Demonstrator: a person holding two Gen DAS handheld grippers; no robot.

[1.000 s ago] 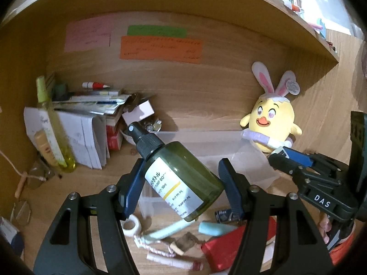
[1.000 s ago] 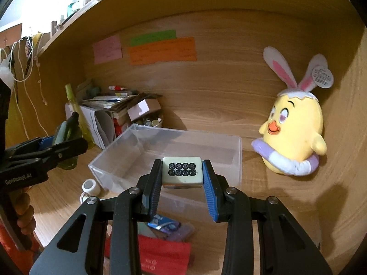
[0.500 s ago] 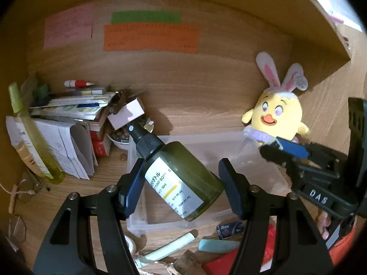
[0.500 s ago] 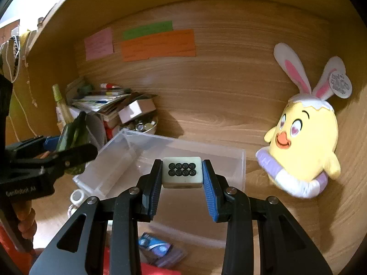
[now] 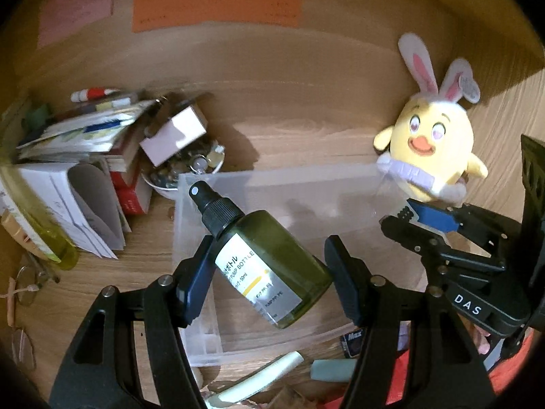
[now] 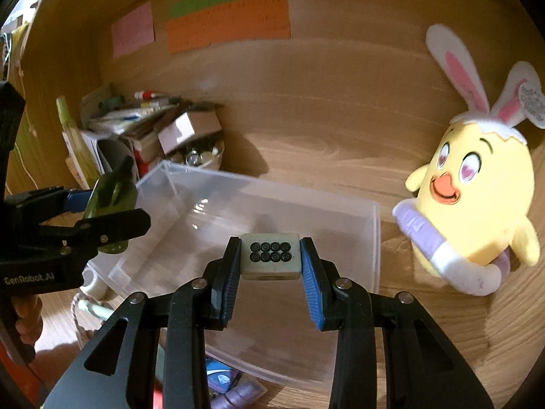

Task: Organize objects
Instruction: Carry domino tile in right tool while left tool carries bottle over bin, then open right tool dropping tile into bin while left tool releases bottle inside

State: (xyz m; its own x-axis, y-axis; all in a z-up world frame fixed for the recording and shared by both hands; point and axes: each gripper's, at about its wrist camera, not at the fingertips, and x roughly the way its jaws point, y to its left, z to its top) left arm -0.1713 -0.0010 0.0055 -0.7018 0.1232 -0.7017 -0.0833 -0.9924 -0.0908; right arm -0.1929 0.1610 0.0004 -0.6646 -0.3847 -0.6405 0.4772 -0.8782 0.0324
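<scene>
My left gripper (image 5: 270, 252) is shut on a dark green pump bottle (image 5: 272, 272) with a white label. The bottle is tilted, its black cap toward the upper left, and hangs over the left part of a clear plastic bin (image 5: 289, 175). My right gripper (image 6: 270, 245) is shut on a pale mahjong tile (image 6: 270, 266) marked with black circles, above the bin's (image 6: 272, 197) middle. In the right wrist view the left gripper (image 6: 102, 211) and its bottle (image 6: 112, 194) show over the bin's left rim. The left wrist view has the right gripper (image 5: 425, 225) at the bin's right end.
A yellow plush chick (image 5: 432, 143) with rabbit ears sits right of the bin against the wooden back wall. Stacked papers and books (image 5: 85, 136), a small box (image 5: 173, 133) and a bowl of trinkets (image 5: 184, 173) crowd the left. Loose tubes (image 5: 327, 368) lie before the bin.
Both grippers have moved forward and down toward the bin with their objects still held. The bin and the plush chick now look larger and closer.
</scene>
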